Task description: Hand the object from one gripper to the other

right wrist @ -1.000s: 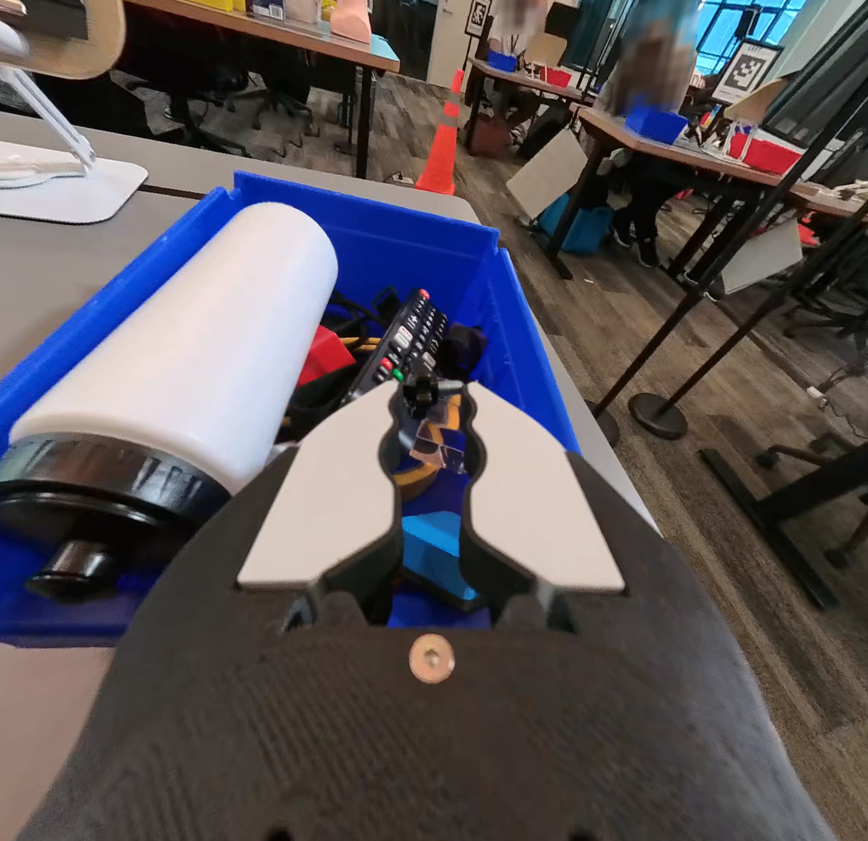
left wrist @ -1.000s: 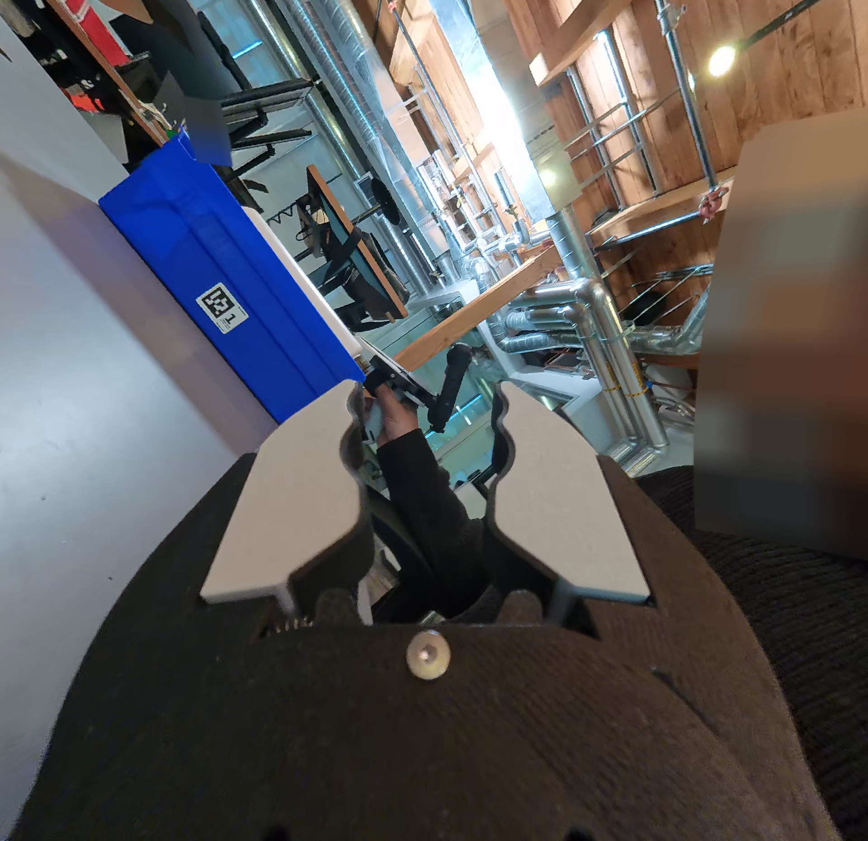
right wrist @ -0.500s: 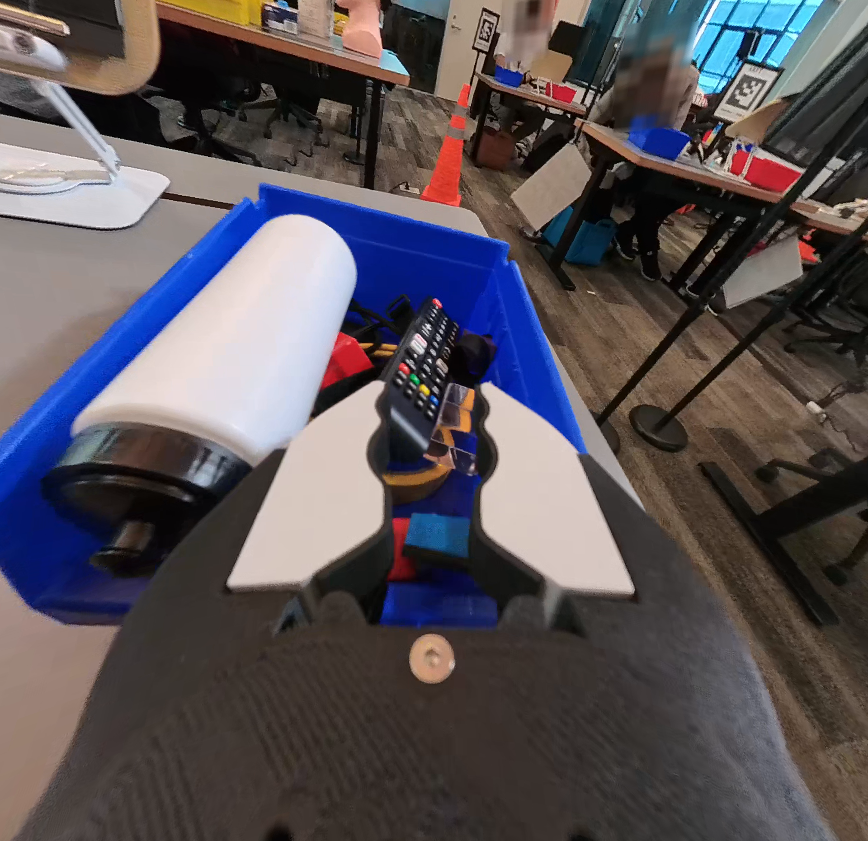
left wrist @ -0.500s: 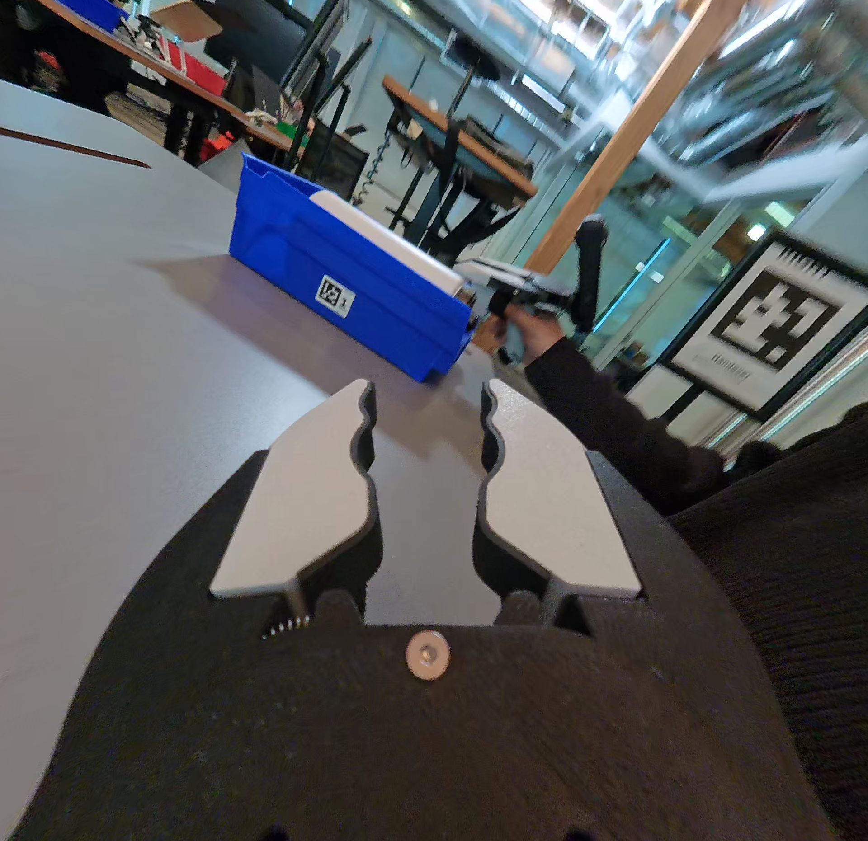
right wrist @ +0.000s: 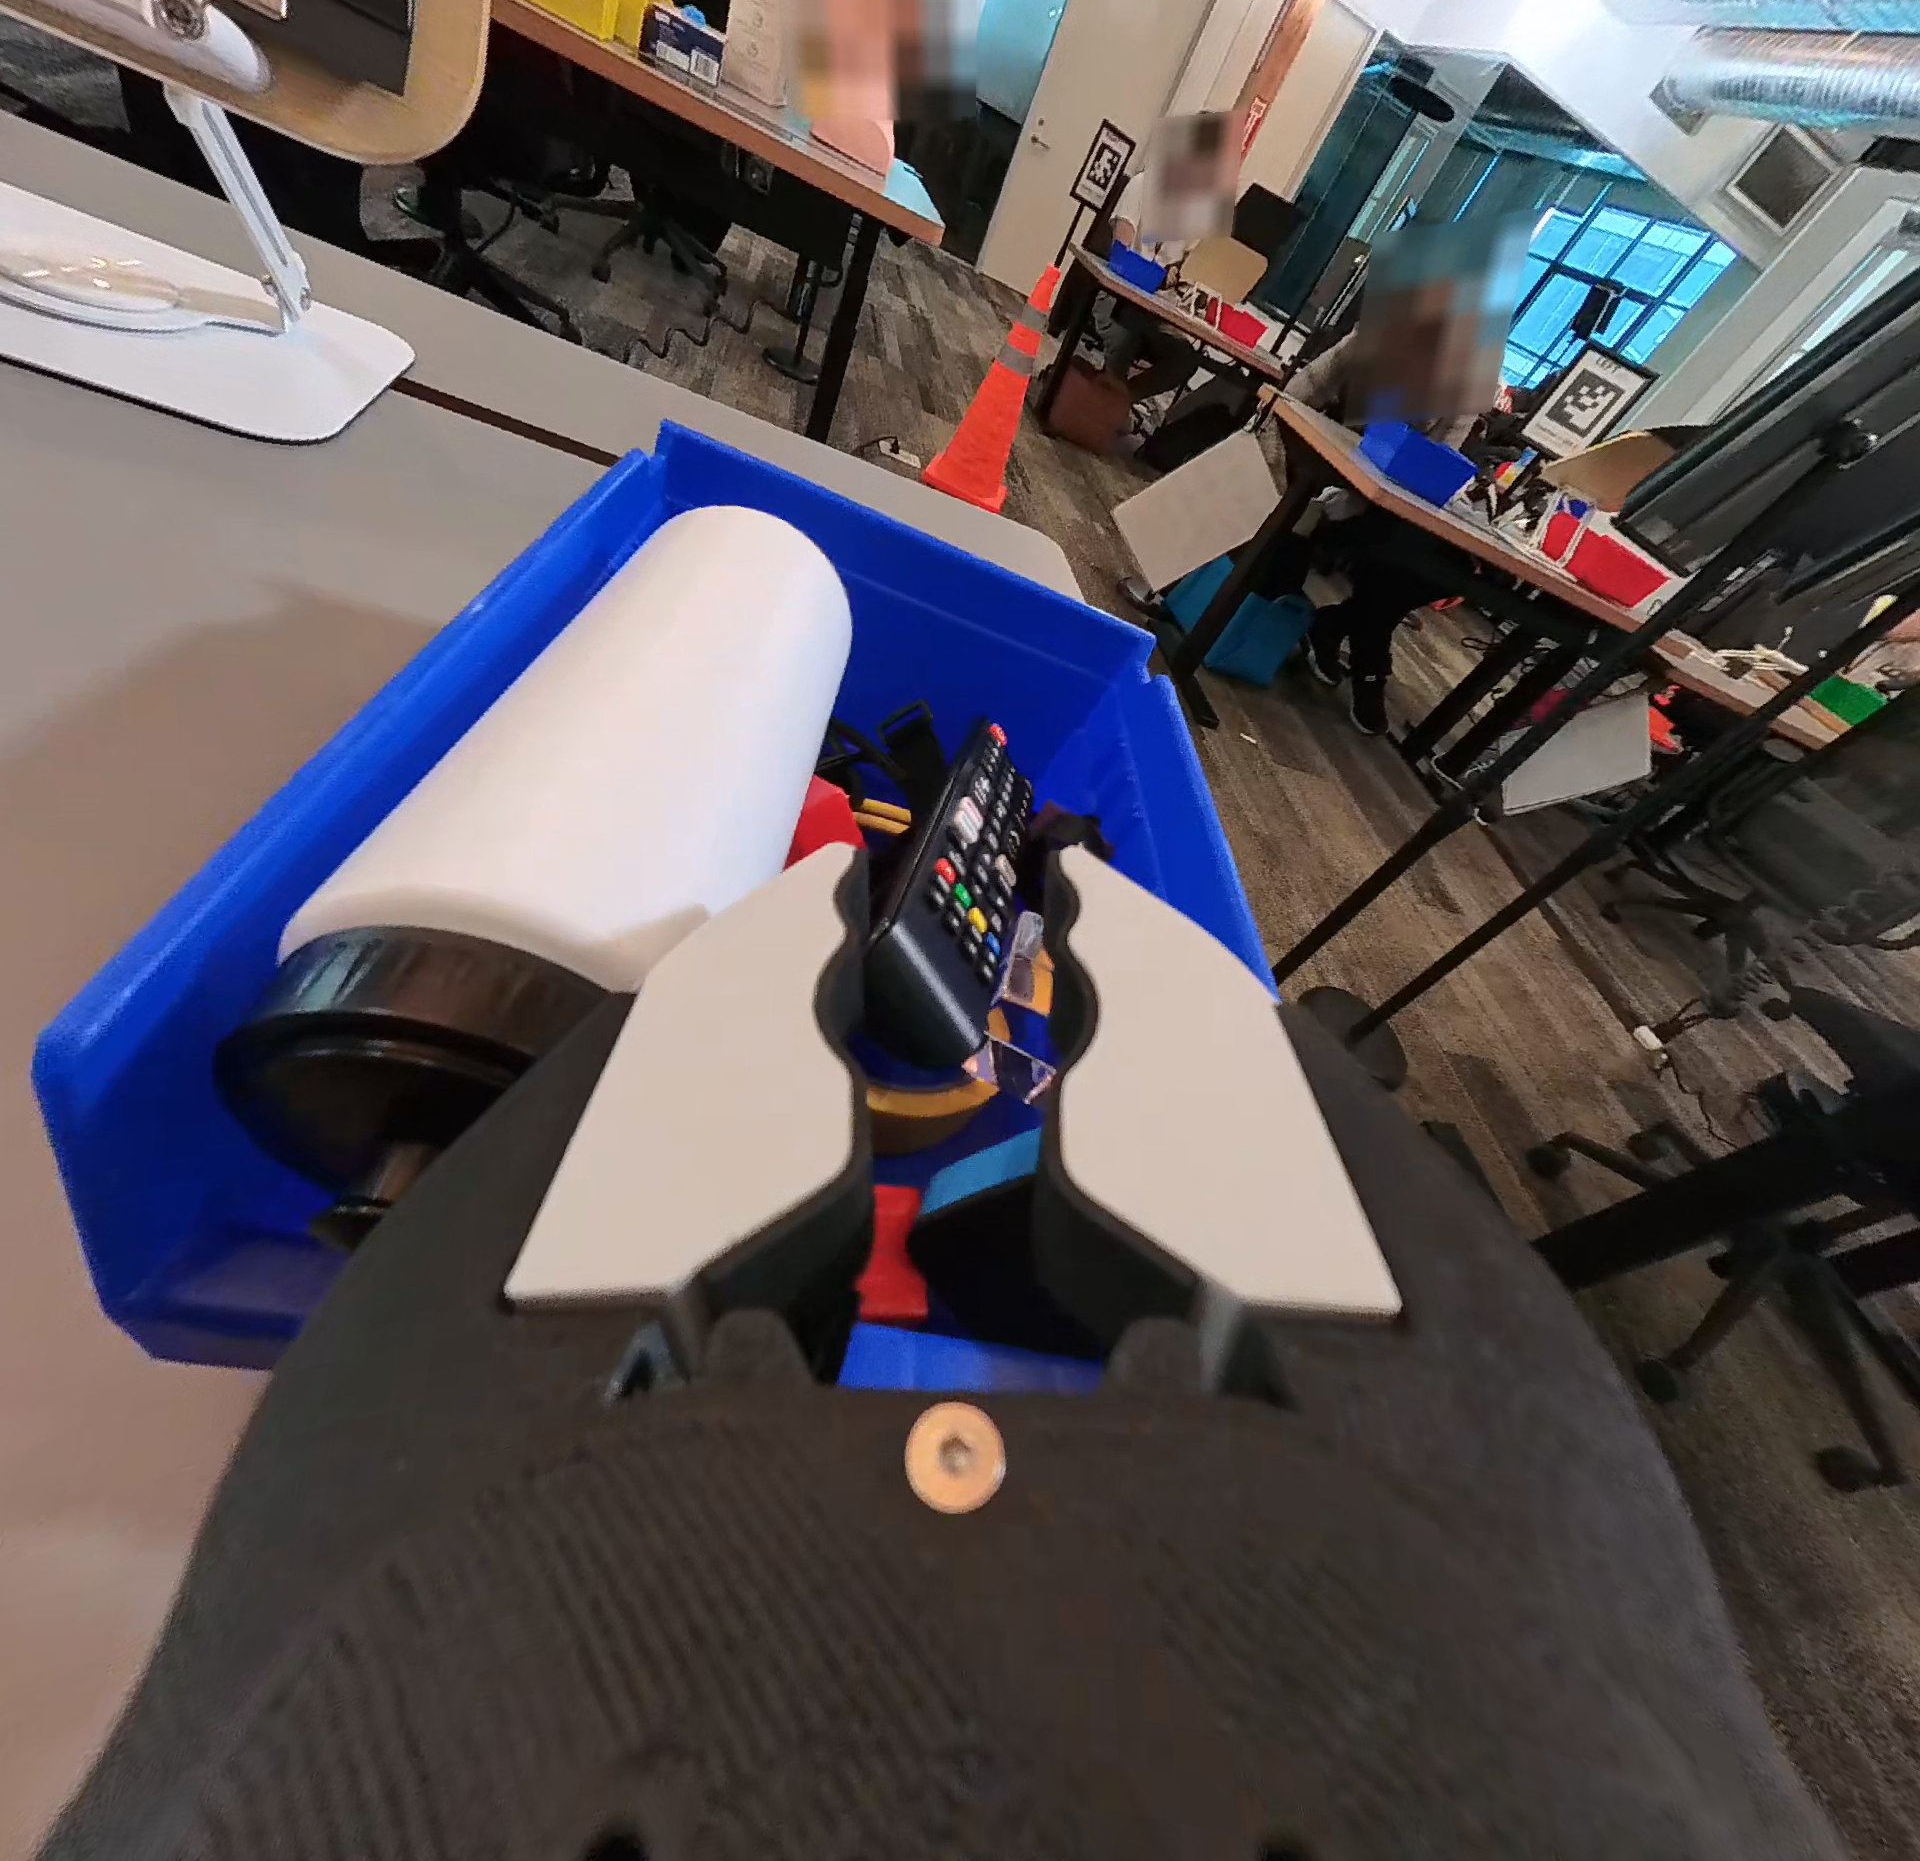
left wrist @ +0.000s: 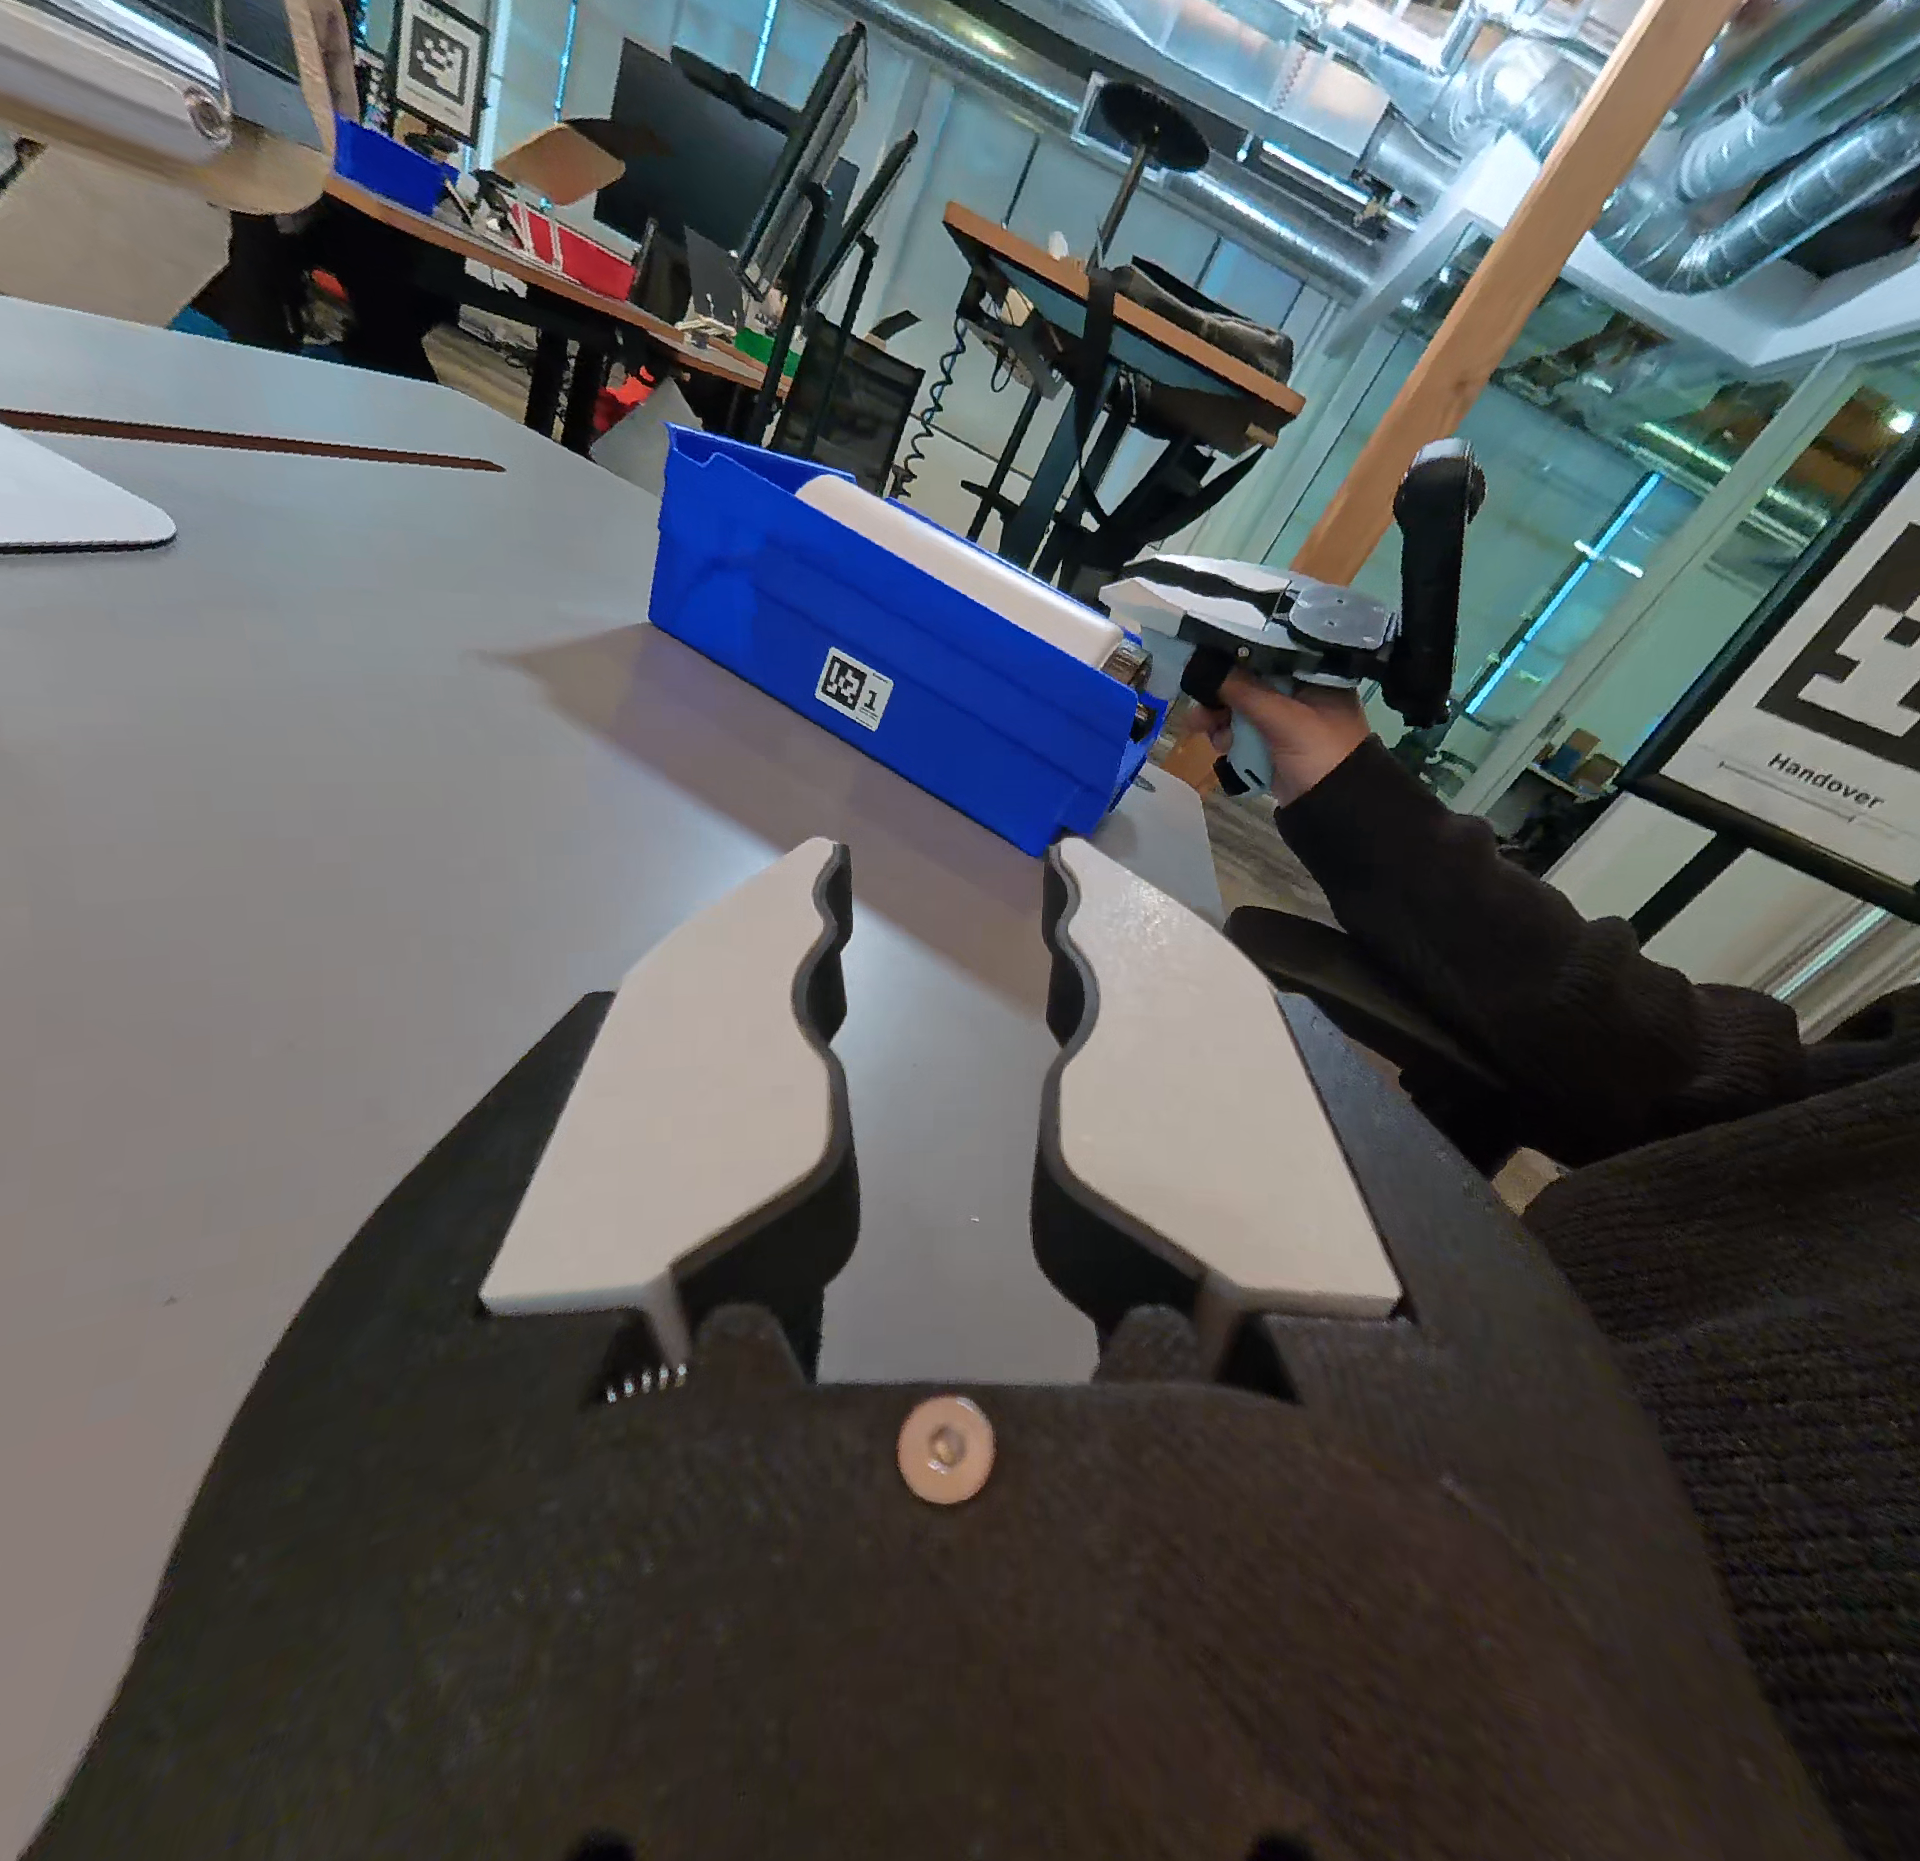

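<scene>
A blue bin (right wrist: 935,606) stands on the grey table (left wrist: 312,772). It holds a big white roll (right wrist: 623,751), a black remote (right wrist: 971,855), a clear prism (right wrist: 1023,954), a yellow tape roll (right wrist: 925,1115) and a red block (right wrist: 826,824). My right gripper (right wrist: 954,876) is over the bin's near end and open. The remote's near end stands between its fingers, with a gap to the right finger. It also shows in the left wrist view (left wrist: 1174,590), held by a hand (left wrist: 1288,741). My left gripper (left wrist: 940,866) is open and empty above the table, pointing at the bin (left wrist: 966,731).
A white stand base (right wrist: 208,357) sits on the table beyond the bin, to the left. The table's edge runs just right of the bin, with floor, an orange cone (right wrist: 987,419), black stands and other desks beyond. The person's dark sleeve (left wrist: 1507,959) lies to the right of my left gripper. My right fingertips sit around 35 cm from my left ones.
The left view swung down from the ceiling to the table, and the left jaws narrowed. The right jaws widened and moved around the remote's near end.
</scene>
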